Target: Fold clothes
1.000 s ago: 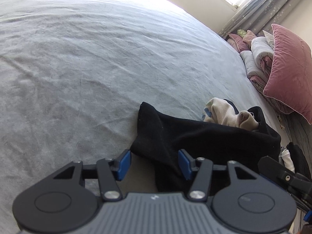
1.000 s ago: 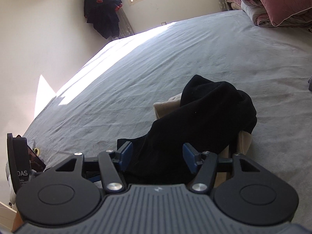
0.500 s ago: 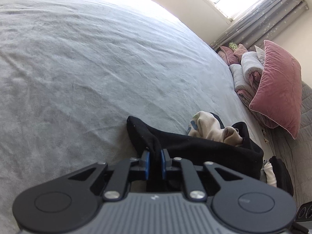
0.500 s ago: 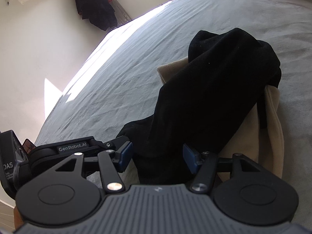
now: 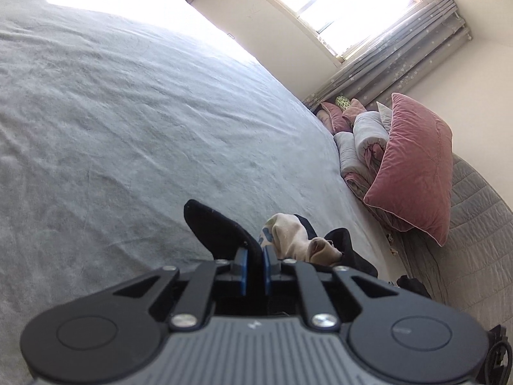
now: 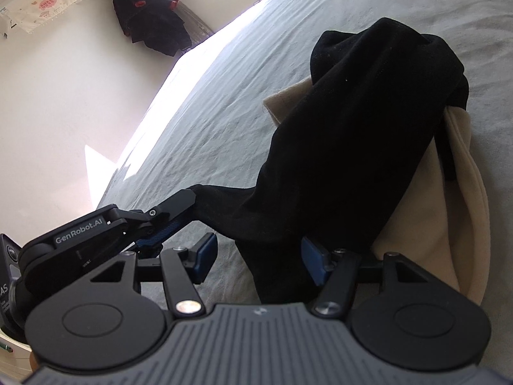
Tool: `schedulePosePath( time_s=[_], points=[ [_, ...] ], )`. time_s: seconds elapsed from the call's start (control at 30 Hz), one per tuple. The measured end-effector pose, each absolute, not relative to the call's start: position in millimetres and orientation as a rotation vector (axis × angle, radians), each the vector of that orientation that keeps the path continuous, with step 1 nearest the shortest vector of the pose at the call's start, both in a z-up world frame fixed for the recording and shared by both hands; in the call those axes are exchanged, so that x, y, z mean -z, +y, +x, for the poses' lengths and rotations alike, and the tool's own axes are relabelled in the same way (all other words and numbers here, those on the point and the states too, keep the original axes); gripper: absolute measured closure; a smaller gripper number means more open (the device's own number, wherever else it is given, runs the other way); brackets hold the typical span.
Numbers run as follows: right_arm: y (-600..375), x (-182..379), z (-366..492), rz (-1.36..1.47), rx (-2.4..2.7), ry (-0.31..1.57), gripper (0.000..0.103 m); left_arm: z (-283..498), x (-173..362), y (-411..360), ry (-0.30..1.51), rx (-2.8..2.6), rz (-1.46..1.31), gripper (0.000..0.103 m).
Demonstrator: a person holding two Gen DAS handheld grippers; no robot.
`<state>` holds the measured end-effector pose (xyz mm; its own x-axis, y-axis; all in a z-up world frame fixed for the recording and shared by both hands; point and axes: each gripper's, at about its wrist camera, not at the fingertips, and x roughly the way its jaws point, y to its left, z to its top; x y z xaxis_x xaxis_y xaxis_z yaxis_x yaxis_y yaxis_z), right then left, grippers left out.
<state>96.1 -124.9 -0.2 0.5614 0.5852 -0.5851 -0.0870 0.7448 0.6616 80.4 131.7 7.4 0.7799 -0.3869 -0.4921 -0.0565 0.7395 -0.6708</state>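
Fingers [image 5: 242, 268] pinch black garment [image 6: 352, 134] — stretched toward pillows.

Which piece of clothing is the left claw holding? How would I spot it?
Look at the big grey bed: near its edge lies a small heap. The black garment drapes over a beige garment, and the left gripper pinches its end; it is the only black one.
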Motion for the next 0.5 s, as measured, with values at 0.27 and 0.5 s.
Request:
schedulePosePath(
  time_s=[0.27, 0.5],
  points=[
    [-142, 10, 104, 0.876, -0.383, 0.905, 0.041, 72, -18, 137, 0.611, 0.255, -0.768, 0.094],
    [-152, 13, 110, 1.02, -0.331, 0.893, 0.047, 66, -18, 138, 0.615, 0.282, -0.742, 0.094]
  ],
)
